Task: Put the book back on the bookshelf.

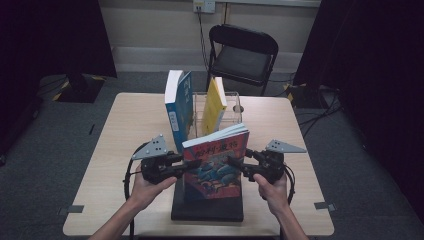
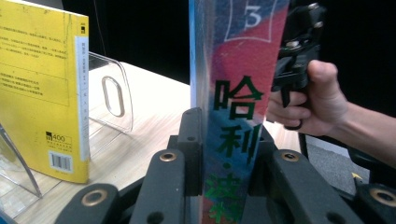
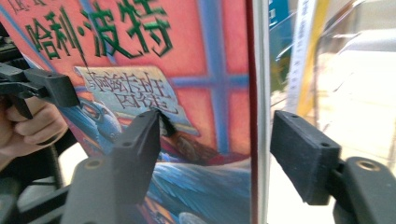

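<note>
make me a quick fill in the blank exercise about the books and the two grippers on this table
1. The left gripper is shut on the spine edge of the red and blue illustrated book, while the right gripper's jaws stand ____ around its other edge.
2. The book leaning in the clear plastic rack has a ____ cover.
3. Behind the light wooden table stands a black folding ____.

Missing words: open; yellow; chair

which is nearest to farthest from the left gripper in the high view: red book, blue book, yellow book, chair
1. red book: clamped in the left gripper at the book's left edge, over the black base.
2. blue book: upright, just behind the gripper.
3. yellow book: leaning in the clear holder, behind and to the right.
4. chair: beyond the table's far edge.
</note>
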`<state>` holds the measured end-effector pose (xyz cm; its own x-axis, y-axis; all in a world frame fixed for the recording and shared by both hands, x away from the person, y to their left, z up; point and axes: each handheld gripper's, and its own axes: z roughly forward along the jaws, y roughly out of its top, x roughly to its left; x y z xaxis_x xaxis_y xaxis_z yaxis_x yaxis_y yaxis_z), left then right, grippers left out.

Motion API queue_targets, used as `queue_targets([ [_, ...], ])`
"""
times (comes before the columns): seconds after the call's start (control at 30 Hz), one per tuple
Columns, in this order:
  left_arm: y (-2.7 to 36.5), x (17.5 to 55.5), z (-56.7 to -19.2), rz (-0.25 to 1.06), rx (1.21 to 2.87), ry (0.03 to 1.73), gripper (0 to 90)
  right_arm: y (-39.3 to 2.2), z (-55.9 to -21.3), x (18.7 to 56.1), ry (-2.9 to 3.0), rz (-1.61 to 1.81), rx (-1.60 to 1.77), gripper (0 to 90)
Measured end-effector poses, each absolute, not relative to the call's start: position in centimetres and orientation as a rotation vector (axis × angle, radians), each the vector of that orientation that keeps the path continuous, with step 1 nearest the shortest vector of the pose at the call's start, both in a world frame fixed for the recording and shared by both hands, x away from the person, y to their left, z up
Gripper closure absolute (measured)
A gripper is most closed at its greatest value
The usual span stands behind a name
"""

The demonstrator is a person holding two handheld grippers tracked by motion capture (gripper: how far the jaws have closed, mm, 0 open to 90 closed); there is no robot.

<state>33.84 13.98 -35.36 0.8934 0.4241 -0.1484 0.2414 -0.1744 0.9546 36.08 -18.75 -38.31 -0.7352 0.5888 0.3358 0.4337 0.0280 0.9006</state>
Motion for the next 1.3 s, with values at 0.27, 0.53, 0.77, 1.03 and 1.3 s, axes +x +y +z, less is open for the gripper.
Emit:
queue_targets([
  [0.27, 13.5, 34.5, -35.3, 0.130, 1.759, 0.512, 70.2, -18.7, -38.4, 36.1, 2.152, 1.770, 1.100, 41.9],
  [0.53, 12.0, 35.7, -35.0, 0.106, 1.755, 0.523, 69.8, -18.2, -37.9, 35.6, 2.165, 1.762, 1.048, 46.8],
  [0.77, 11.7, 35.4, -35.0, 0.141, 1.754, 0.529, 74.0, -18.6, -38.4, 35.6, 2.196, 1.767, 1.041, 39.9],
  [1.03, 11.7, 35.1, -35.0, 0.155, 1.762, 0.511, 73.8, -17.6, -40.1, 36.4, 2.267, 1.723, 1.051, 31.7],
  [1.3, 11.3, 35.2, -35.2, 0.184, 1.740, 0.541, 70.9, -17.5, -39.9, 36.1, 2.249, 1.677, 1.042, 38.1],
])
